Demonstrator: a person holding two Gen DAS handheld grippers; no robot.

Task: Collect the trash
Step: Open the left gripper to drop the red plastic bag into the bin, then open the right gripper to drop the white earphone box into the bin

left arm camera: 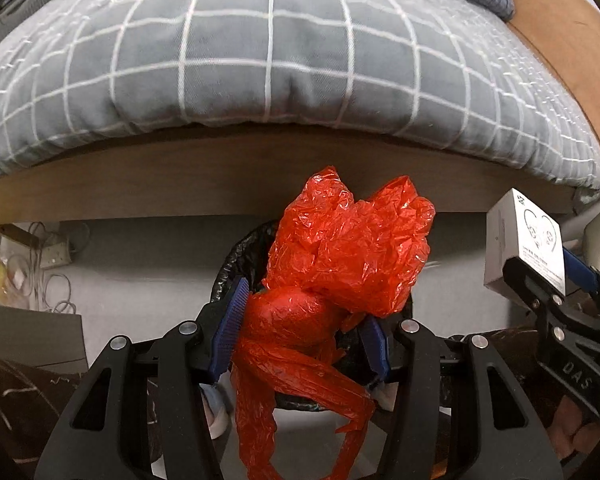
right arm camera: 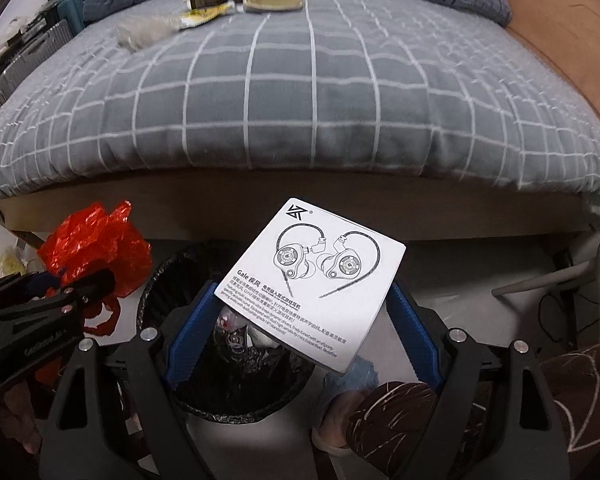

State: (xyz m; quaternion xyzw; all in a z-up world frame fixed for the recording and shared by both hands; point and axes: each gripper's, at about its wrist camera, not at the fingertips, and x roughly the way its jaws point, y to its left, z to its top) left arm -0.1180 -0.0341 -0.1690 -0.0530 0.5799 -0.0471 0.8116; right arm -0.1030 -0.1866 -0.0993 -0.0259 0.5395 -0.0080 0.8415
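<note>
Two grips, both loaded: our left gripper (left arm camera: 306, 332) pinches red plastic bag (left arm camera: 348, 248), right gripper (right arm camera: 300, 316) clamps white earphone box (right arm camera: 316, 284). We hold both above black-lined bin (right arm camera: 156, 280) beside bed (right arm camera: 300, 92), ready for drop.

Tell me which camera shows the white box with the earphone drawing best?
The right wrist camera. There the white box fills the middle, front face up, so the drawing and print are readable, above the bin. The left wrist camera catches the box only at its right edge, small and turned.
</note>
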